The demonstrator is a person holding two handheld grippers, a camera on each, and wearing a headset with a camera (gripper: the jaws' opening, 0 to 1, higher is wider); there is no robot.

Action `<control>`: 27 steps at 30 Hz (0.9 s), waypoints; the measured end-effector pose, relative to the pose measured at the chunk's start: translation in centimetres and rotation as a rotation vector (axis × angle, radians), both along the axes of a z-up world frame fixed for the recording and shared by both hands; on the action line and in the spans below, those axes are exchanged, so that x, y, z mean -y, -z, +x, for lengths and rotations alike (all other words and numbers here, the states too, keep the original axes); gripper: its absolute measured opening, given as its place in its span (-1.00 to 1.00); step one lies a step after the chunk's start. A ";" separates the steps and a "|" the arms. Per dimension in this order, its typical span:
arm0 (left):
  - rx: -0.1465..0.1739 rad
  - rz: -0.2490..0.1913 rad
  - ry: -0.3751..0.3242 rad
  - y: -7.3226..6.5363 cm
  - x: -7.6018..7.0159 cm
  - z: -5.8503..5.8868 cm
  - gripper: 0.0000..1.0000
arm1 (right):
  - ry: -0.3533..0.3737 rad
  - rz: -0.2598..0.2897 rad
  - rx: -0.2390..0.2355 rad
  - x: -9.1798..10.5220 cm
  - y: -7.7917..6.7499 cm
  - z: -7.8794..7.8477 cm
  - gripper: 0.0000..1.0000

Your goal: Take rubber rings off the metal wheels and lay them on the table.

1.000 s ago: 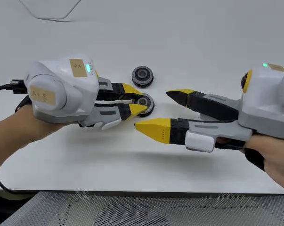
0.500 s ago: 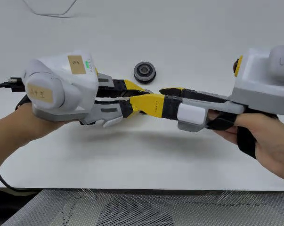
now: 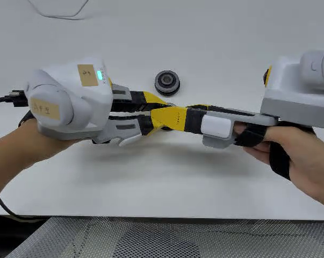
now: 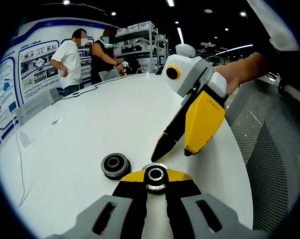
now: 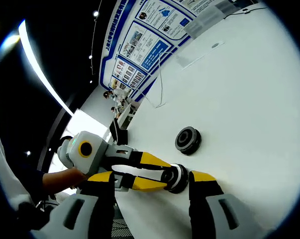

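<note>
Left gripper view: my left claw (image 4: 155,175) clamps a wheel (image 4: 155,180), right claw (image 4: 172,153) spread astride it, so next I should pinch its rubber ring (image 4: 147,176).

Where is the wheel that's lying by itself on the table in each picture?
Head view: loose wheel upper middle, beyond the left gripper.
Left gripper view: lower middle, left of the held wheel.
Right gripper view: centre, just above the held wheel.
Shared landmark: the left gripper's held wheel.
</note>
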State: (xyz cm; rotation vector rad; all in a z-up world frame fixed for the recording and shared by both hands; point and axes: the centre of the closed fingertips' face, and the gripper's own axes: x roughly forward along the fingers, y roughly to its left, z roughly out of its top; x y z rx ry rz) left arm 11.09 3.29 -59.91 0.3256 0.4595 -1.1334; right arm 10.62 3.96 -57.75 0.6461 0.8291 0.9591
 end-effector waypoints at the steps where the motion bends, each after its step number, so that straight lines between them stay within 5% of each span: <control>1: 0.000 0.000 0.000 0.0 0.0 0.0 -0.74 | 0.002 -0.004 -0.002 0.0 0.1 0.0 0.21; 12: 0.003 0.001 0.000 0.0 0.0 0.0 -0.74 | 0.039 -0.012 -0.067 0.4 1.2 0.2 0.01; 27: 0.002 0.002 -0.002 0.0 0.1 0.0 -0.74 | 0.030 -0.008 -0.071 0.5 1.1 -0.1 -0.12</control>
